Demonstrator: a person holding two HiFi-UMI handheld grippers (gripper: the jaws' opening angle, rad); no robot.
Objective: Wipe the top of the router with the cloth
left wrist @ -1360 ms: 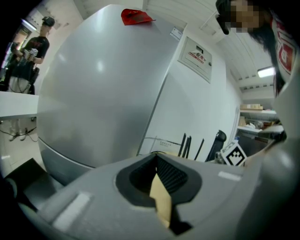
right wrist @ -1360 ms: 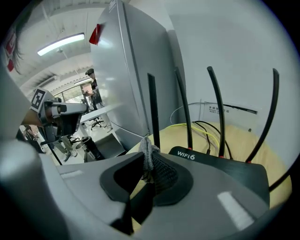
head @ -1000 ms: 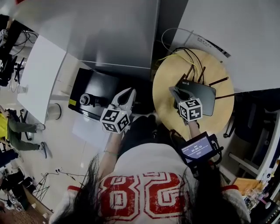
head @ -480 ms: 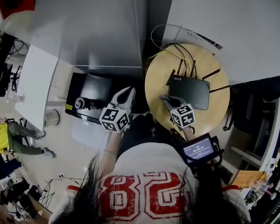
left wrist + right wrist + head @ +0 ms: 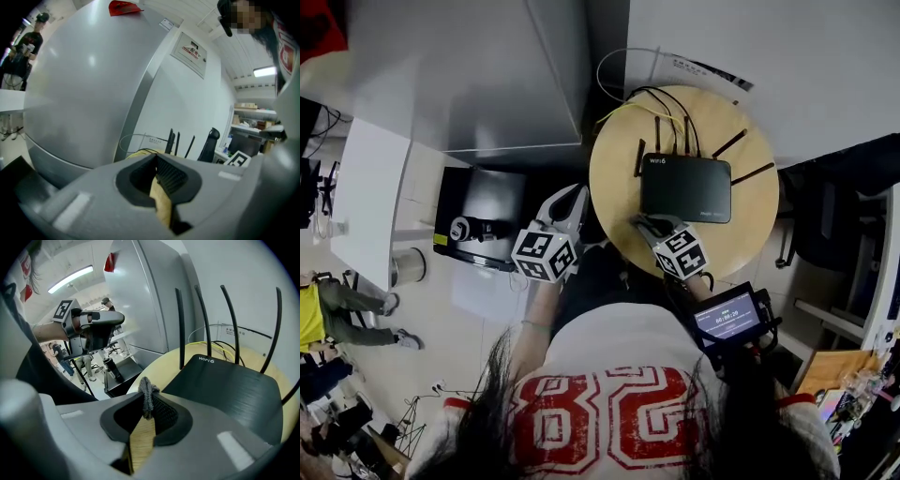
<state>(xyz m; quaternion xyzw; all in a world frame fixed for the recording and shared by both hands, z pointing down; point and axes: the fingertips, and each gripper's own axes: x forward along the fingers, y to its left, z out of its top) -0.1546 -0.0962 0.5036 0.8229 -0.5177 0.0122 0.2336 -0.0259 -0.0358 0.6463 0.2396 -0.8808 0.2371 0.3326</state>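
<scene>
Right claw [image 5: 147, 409] was closed tight on a small bunch of grey cloth [image 5: 146, 395], which stuck up from between the jaw tips. In the head view the right claw [image 5: 646, 225] sat over the round wooden counter [image 5: 617, 169], just beside the near left corner of the router [image 5: 686, 187]. From the right gripper view the router [image 5: 229, 390] lay ahead and to the right of the jaws, flat on the counter [image 5: 164, 367], its black top bare and its thin antennas [image 5: 180, 329] standing upright along the far edge. Whether the cloth touched the router casing could not be told.

Left claw [image 5: 156, 176] had its jaws pressed together with nothing held between them. In the head view the left claw [image 5: 569, 202] was held off the counter's left edge, well apart from the router, and pointed towards a tall grey cabinet [image 5: 469, 75]. Yellow and black cables [image 5: 628, 108] trailed from the router's far side
</scene>
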